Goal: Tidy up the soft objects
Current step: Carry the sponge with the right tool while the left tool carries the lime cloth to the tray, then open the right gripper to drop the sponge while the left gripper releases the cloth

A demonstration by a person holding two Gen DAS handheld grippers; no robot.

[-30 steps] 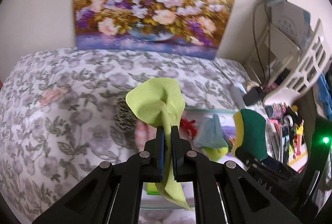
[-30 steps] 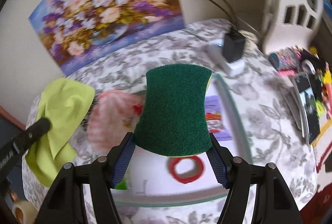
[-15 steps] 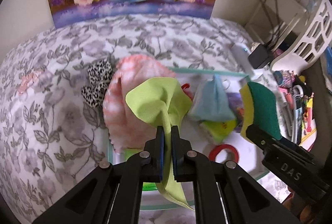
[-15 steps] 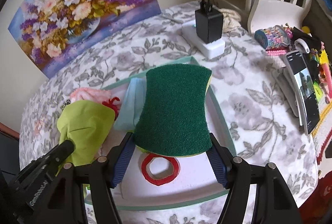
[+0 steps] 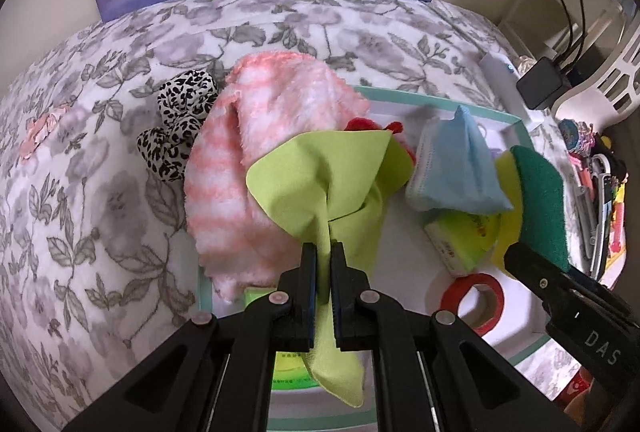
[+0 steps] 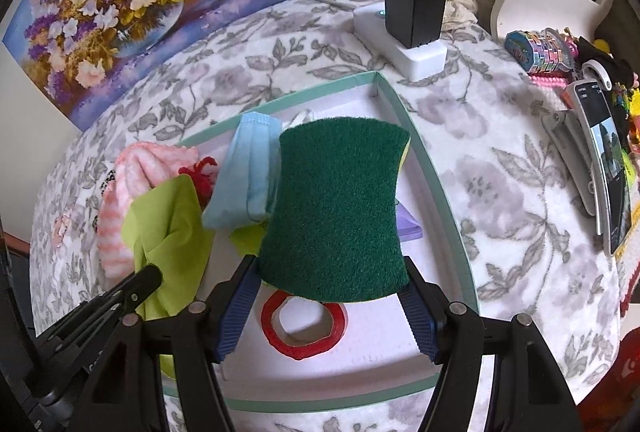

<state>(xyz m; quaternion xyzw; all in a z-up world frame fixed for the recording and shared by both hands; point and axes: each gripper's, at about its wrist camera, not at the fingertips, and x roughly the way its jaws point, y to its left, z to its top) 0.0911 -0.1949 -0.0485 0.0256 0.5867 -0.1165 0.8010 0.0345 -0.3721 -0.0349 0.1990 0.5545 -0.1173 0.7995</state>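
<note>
The lime cloth point(image 5: 320, 184) is thin, smooth and matt; the pink-and-white striped cloth point(image 5: 256, 160) is fluffy pile, and the sponge point(image 6: 336, 208) shows a coarse, fibrous green scouring face over yellow foam. The face mask point(image 5: 456, 164) is pale blue pleated non-woven fabric, the tape roll point(image 6: 304, 328) is glossy red, and the tray point(image 6: 424, 172) looks like matt card with a teal rim. The bench covering point(image 5: 100, 192) is soft, fleecy printed cloth, and each tool point(image 5: 324, 264) is matt black plastic with ribbed blue pads point(image 6: 416, 320).

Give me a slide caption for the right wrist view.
Right tongs grip a green scouring sponge above the teal-rimmed tray.
</note>
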